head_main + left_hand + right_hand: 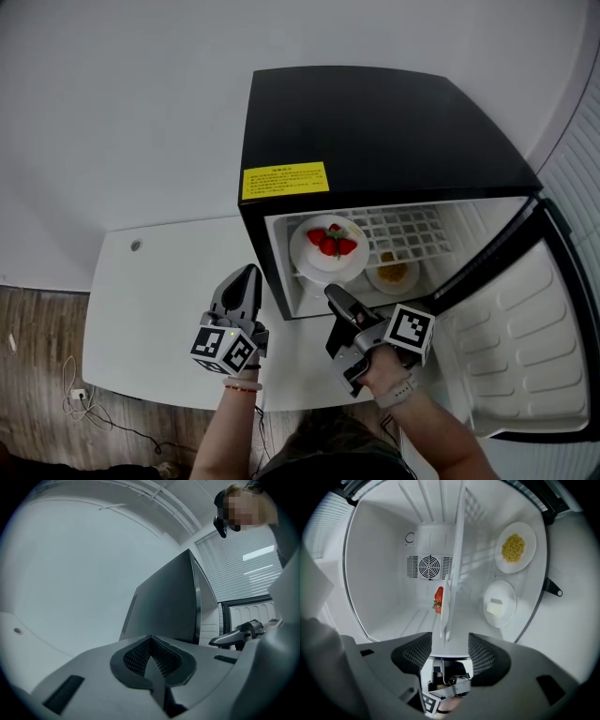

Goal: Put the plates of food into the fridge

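The strawberry plate (302,251) lies just beyond the parted right tongs (333,293).

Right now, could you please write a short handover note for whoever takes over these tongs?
Left tongs: shut, empty, over the table beside the fridge.
Right tongs: open, empty, at the fridge opening.
Inside: strawberry plate on the wire shelf; yellow-food plate and pale-block plate under it.
Done: three plates are in; none shows outside.
Left: probably back out and shut the door.
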A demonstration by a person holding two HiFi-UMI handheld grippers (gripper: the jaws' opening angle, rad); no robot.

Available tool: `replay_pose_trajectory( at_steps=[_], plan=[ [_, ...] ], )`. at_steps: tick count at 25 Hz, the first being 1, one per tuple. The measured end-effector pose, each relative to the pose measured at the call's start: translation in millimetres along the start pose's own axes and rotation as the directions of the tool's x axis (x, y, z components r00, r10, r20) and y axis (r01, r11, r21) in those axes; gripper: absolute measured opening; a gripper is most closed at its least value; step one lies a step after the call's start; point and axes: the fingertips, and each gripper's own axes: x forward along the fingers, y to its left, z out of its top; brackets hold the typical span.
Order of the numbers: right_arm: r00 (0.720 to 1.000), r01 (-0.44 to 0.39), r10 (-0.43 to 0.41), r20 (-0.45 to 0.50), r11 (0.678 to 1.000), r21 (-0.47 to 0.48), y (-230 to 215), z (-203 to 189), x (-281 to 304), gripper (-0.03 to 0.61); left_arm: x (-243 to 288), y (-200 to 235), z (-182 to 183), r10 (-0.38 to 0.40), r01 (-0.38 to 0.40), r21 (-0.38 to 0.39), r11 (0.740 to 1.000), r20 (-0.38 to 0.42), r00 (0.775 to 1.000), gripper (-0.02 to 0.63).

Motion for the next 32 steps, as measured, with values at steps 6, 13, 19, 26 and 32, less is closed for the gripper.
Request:
replay_pose_trajectory(
  at_steps=[6, 13, 19, 26, 32],
  plan=[
    [1.0, 0.015, -0.017, -0.01, 0.992, -0.124, -8.6, -12.8, -25.3, 0.221, -18.1, -10.9, -5.5, -0.004, 0.004, 0.0, 1.0, -0.015, 1.0, 0.006],
    [0.997, 0.08, -0.07, 0.039, 0.93, -0.358, -12.5, -17.4, -63.4, 0.153, -45.8, -28.0, -6.6, -0.03, 0.03, 0.003, 1.0, -0.023, 0.999, 0.006],
    [0.988, 0.147, -0.103, 0.111, 0.826, -0.544, -15.7, -18.5, -95.7, 0.008, -74.1, -49.3, -9.7, -0.077, 0.077, -0.001, 0.997, -0.035, 0.996, 0.006],
    [0.974, 0.226, -0.127, 0.188, 0.625, -0.747, -15.1, -24.2, -131.6, 0.008, -110.8, -68.0, -15.5, -0.101, 0.1, -0.021, 0.995, -0.052, 0.993, 0.006],
    [0.969, 0.247, -0.124, 0.215, 0.538, -0.806, -13.1, -35.8, -156.9, 0.006, -137.0, -89.2, -14.8, -0.119, 0.116, -0.051, 0.992, -0.057, 0.991, 0.006]
  ],
)
